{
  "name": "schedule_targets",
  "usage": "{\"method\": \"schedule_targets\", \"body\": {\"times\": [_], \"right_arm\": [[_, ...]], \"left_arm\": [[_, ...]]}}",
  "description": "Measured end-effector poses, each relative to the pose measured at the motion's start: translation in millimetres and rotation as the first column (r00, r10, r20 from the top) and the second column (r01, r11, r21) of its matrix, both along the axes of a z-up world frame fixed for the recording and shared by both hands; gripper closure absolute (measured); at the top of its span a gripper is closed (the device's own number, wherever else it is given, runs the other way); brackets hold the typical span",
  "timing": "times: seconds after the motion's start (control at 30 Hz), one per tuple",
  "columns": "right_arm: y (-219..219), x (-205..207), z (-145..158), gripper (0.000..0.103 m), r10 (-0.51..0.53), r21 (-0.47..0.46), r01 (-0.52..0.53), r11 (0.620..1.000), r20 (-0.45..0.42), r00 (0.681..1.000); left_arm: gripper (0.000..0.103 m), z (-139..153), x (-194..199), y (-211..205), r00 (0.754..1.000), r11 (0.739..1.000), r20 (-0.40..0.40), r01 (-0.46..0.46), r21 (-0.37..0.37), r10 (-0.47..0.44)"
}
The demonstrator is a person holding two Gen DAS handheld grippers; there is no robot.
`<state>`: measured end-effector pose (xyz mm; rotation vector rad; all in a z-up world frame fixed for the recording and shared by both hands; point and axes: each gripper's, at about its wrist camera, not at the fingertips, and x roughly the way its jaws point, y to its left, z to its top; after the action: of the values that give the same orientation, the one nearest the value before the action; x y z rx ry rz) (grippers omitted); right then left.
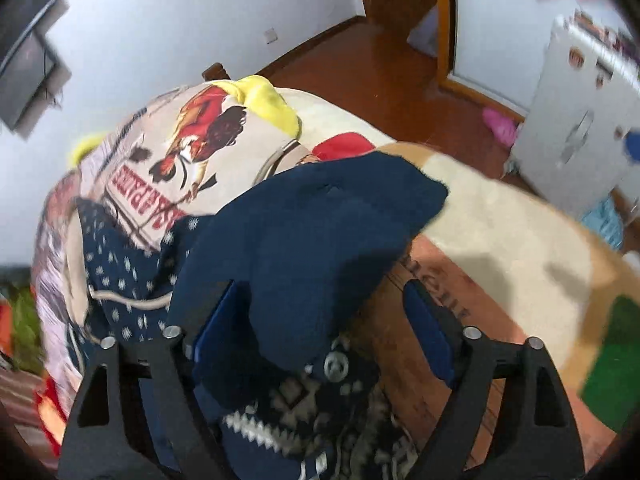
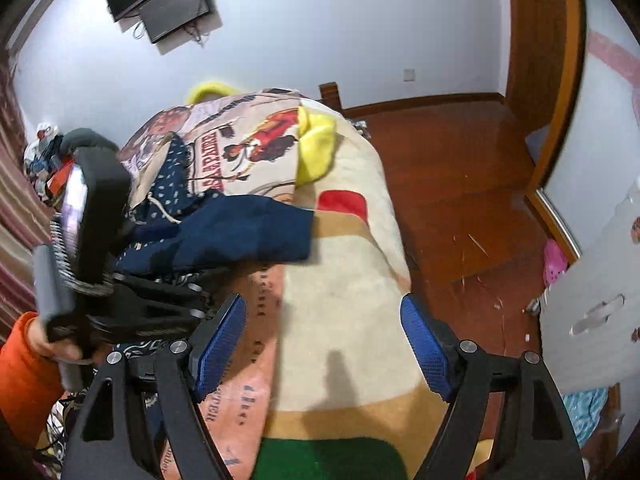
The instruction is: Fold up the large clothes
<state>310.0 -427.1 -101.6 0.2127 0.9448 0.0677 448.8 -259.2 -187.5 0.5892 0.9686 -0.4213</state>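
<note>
- While the navy garment lies bunched on the printed blanket covering the bed, mid-frame in the left wrist view, a fold of it drapes between the fingers of the left gripper.
- Those fingers stand apart; cloth touches the left-hand pad, but I cannot see it pinched.
- From the right wrist view, the right gripper hangs open over bare blanket at lower centre, gripping nothing, with the garment off to its upper left.
- Risk, as I judge it: if the left fingers close on that thick bunch, they may catch several layers at once and the fold would come out lumpy.
- The dotted lining and white drawstring at lower left could snag on a finger and drag the garment askew.
- The blanket itself could get pinched along with the cloth.
- Containers: none that I can make out.
</note>
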Motion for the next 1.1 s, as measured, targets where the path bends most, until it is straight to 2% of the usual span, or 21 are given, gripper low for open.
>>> {"method": "schedule_targets", "body": {"times": [0.03, 0.07, 0.1, 0.13, 0.17, 0.2, 0.3, 0.43, 0.53, 0.7, 0.87, 0.97, 1.1], "right_arm": [[-3.8, 0.0, -1.7, 0.025, -0.008, 0.01, 0.008, 1.0, -0.003, 1.0], [-4.5, -0.7, -3.2, 0.025, -0.012, 0.017, 0.012, 1.0, -0.005, 1.0], [-6.2, -0.5, -5.6, 0.025, -0.015, 0.025, 0.015, 1.0, -0.01, 1.0], [-6.4, -0.4, -7.9, 0.025, -0.016, 0.028, 0.017, 0.999, -0.015, 1.0], [-6.7, 0.3, -10.8, 0.025, -0.017, 0.03, 0.018, 0.999, -0.023, 1.0], [-6.3, 0.6, -13.6, 0.025, -0.016, 0.032, 0.017, 0.999, -0.03, 0.999], [-0.8, 3.9, -22.5, 0.025, -0.003, 0.039, 0.005, 0.999, -0.055, 0.999], [17.5, 12.1, -29.2, 0.025, 0.044, 0.029, -0.042, 0.999, -0.072, 0.996], [38.8, 21.0, -31.0, 0.025, 0.096, 0.018, -0.095, 0.995, -0.078, 0.992], [78.8, 38.0, -28.9, 0.025, 0.186, -0.003, -0.187, 0.982, -0.071, 0.98], [119.9, 57.3, -40.1, 0.025, 0.279, -0.031, -0.284, 0.958, -0.113, 0.954], [140.2, 68.3, -50.9, 0.025, 0.304, -0.061, -0.315, 0.947, -0.142, 0.942], [158.5, 84.8, -59.1, 0.025, 0.296, -0.083, -0.31, 0.947, -0.15, 0.943]], "left_arm": [[0.038, -3.9, 1.0, -3.1, 1.0, 1.0, 0.021, -0.001, 0.026, 0.001], [0.049, -4.7, 1.2, -4.4, 0.999, 0.999, 0.036, -0.005, 0.032, 0.003], [0.064, -3.2, 1.6, -3.6, 0.999, 1.0, 0.049, -0.011, 0.023, 0.01], [0.072, -0.1, 1.8, -2.4, 0.998, 1.0, 0.056, -0.019, 0.005, 0.019], [0.086, 3.1, 3.0, -0.8, 0.998, 1.0, 0.055, -0.027, -0.01, 0.027], [0.094, 6.8, 4.4, 0.5, 0.998, 0.999, 0.051, -0.034, -0.026, 0.035], [0.097, 27.0, 9.1, 12.0, 0.996, 0.993, 0.054, -0.058, -0.105, 0.064], [0.097, 69.7, 9.0, 37.1, 0.99, 0.972, 0.079, -0.094, -0.217, 0.114], [0.098, 105.4, 9.8, 67.0, 0.978, 0.951, 0.126, -0.125, -0.283, 0.166], [0.098, 141.8, 9.7, 130.3, 0.947, 0.912, 0.167, -0.2, -0.358, 0.273], [0.098, 144.5, 10.0, 210.9, 0.907, 0.87, 0.154, -0.31, -0.384, 0.391], [0.098, 131.9, 7.1, 256.3, 0.888, 0.838, 0.111, -0.372, -0.399, 0.446], [0.098, 104.4, -0.9, 305.5, 0.863, 0.804, 0.058, -0.442, -0.398, 0.502]]}}
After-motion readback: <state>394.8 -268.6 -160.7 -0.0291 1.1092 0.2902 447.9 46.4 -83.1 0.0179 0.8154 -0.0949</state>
